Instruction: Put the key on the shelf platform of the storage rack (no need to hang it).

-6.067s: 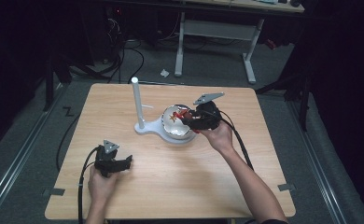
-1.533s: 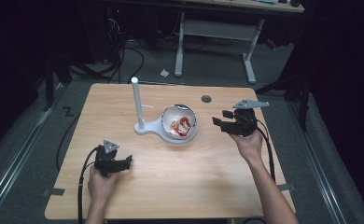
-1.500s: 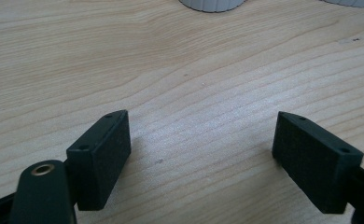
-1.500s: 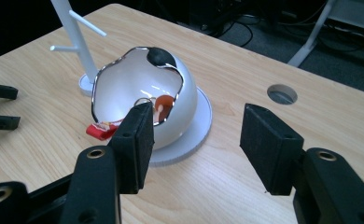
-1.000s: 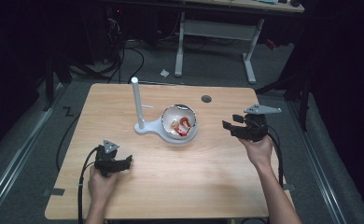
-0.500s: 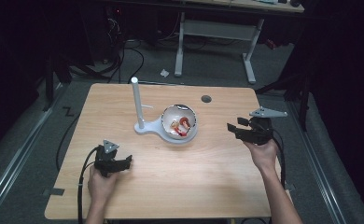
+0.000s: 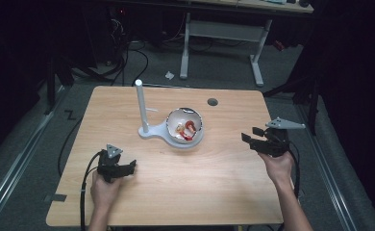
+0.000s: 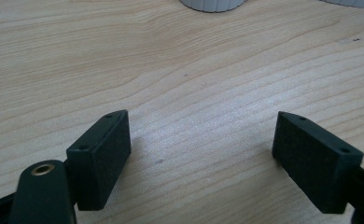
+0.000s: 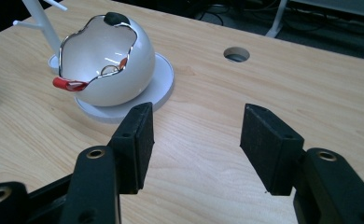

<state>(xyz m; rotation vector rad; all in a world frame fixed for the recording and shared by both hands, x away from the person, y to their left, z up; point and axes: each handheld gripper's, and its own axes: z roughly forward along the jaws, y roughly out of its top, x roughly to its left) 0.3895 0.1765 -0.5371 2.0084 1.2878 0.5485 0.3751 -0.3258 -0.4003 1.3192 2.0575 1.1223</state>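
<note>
Nearest to the person, the left hand-held gripper (image 7: 118, 168) lay low on the wooden worktop (image 7: 214, 183), close to its front left part, held by the left hand (image 7: 104, 190). Its jaws stood wide apart with nothing between them, only bare wood under them in the left gripper view. The right hand-held gripper (image 7: 261, 141) was held by the right hand (image 7: 278, 166) over the right side of the worktop, a little above the surface. Its jaws were also spread and empty, and they pointed toward the middle of the worktop.

Farther on, near the centre, a white egg-shaped bowl (image 9: 110, 60) with a jagged, metal-edged rim sat on a round white base (image 9: 164, 77). Small red and pale pieces (image 7: 188, 129) lay inside the bowl; what they were could not be told. A white upright post (image 7: 140, 103) rose from the same base, just left of the bowl. Behind the bowl, a round hole (image 7: 212, 102) was in the worktop. Beyond the worktop, a white desk frame (image 7: 224, 38) stood on the grey floor (image 7: 147, 72).
</note>
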